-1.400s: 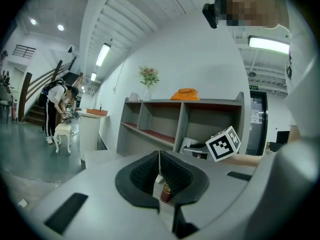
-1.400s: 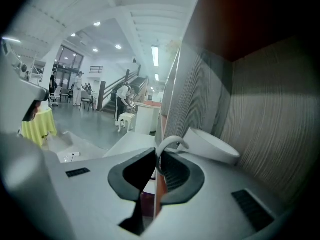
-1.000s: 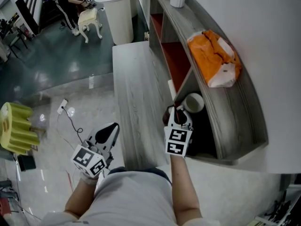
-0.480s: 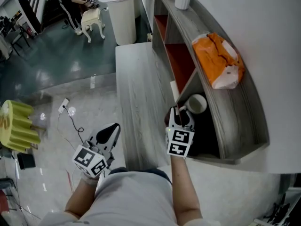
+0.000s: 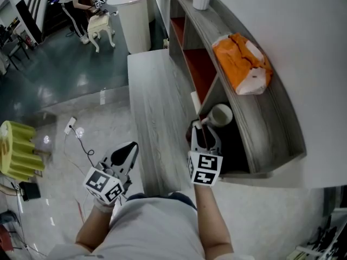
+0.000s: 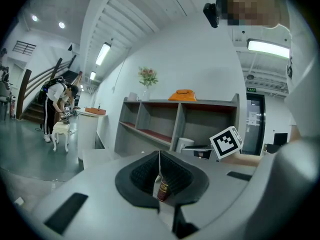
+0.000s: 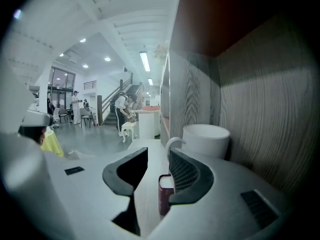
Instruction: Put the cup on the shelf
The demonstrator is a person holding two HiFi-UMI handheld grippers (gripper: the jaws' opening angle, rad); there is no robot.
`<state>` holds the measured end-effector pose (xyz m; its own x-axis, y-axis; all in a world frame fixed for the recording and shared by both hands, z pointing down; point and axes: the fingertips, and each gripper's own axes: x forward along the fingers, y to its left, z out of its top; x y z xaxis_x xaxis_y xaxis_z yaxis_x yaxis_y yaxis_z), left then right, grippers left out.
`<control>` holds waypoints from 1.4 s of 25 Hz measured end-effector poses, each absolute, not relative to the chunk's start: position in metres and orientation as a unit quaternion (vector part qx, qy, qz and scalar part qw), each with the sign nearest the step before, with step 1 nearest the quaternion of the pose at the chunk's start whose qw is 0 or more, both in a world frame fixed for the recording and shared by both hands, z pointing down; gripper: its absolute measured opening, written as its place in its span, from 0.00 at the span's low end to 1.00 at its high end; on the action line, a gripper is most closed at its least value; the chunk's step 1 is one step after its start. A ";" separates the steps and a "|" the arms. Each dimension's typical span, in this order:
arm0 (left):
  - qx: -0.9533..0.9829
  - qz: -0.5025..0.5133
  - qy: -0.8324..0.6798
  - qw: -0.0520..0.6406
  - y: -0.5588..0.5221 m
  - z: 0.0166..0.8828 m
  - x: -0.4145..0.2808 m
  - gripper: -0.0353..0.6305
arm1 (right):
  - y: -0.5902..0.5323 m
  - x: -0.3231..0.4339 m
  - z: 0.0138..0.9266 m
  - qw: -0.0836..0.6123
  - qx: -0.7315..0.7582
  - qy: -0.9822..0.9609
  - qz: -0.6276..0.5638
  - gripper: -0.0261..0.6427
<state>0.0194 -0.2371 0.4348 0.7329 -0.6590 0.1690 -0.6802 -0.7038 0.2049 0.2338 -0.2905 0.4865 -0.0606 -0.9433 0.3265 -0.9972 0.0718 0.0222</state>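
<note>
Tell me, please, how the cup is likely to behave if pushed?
The cup looks rigid and glazed, so probably slippery, and breakable if knocked. Upright and wide, it would likely slide rather than tip. A push on its handle may spin it.

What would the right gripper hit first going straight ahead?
The right gripper, jaws opening, would likely meet the handle of the cup at its tips, unclamped; depth unclear.

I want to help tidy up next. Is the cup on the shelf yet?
Nearly done. The cup stands in the end compartment of the shelf. The right gripper is opening its jaws, the cup's handle at their tips, unpinched. What's left: pulling that gripper out. The left gripper hangs shut, empty.
</note>
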 end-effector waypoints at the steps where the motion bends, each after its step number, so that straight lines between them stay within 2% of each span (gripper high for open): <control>1: 0.923 0.041 -0.360 0.126 -0.236 0.434 0.022 0.08 | -0.287 0.231 0.483 0.125 0.670 -0.724 0.104 0.24; 6: 0.930 0.036 -0.344 0.124 -0.230 0.431 0.034 0.08 | -0.268 0.216 0.464 0.102 0.648 -0.749 0.098 0.15; 10: 0.934 0.033 -0.333 0.123 -0.225 0.430 0.042 0.08 | -0.252 0.199 0.444 0.050 0.617 -0.779 0.102 0.11; 18: 0.945 0.026 -0.307 0.114 -0.220 0.422 0.057 0.08 | -0.222 0.176 0.423 0.018 0.568 -0.817 0.095 0.11; 35: 0.953 0.021 -0.277 0.125 -0.215 0.425 0.065 0.08 | -0.193 0.156 0.422 -0.003 0.536 -0.839 0.089 0.11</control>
